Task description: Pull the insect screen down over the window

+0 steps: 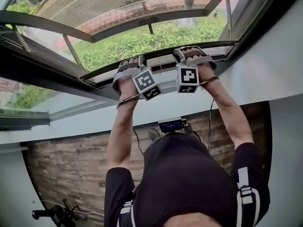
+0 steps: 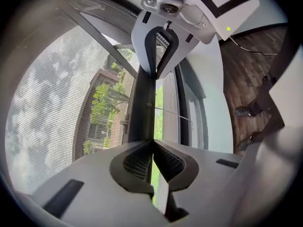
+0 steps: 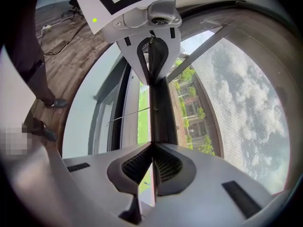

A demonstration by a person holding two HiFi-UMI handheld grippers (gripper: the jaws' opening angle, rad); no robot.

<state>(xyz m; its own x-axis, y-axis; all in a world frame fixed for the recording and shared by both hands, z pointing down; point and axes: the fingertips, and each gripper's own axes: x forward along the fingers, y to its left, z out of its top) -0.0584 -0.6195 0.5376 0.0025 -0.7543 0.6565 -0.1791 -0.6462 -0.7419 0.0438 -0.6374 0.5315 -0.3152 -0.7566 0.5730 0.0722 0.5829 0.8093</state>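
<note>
The insect screen's mesh (image 1: 118,4) covers the upper window, and its dark bottom bar (image 1: 163,56) runs across between my hands. My left gripper (image 1: 136,63) is shut on that bar, with my right gripper (image 1: 185,55) a hand's width to its right, also shut on it. In the left gripper view the jaws (image 2: 152,143) pinch the edge of the bar (image 2: 142,103), with the mesh (image 2: 47,103) to the left and the right gripper further along. In the right gripper view the jaws (image 3: 152,145) close on the bar (image 3: 158,112), beside the mesh (image 3: 236,108).
Below the bar, a gap shows grass (image 1: 142,44) outside. The dark window frame (image 1: 42,72) and pale wall (image 1: 94,122) lie under my arms. The wooden floor (image 1: 71,164) carries a cable (image 3: 71,37), and a person's shoes (image 2: 246,111) stand there.
</note>
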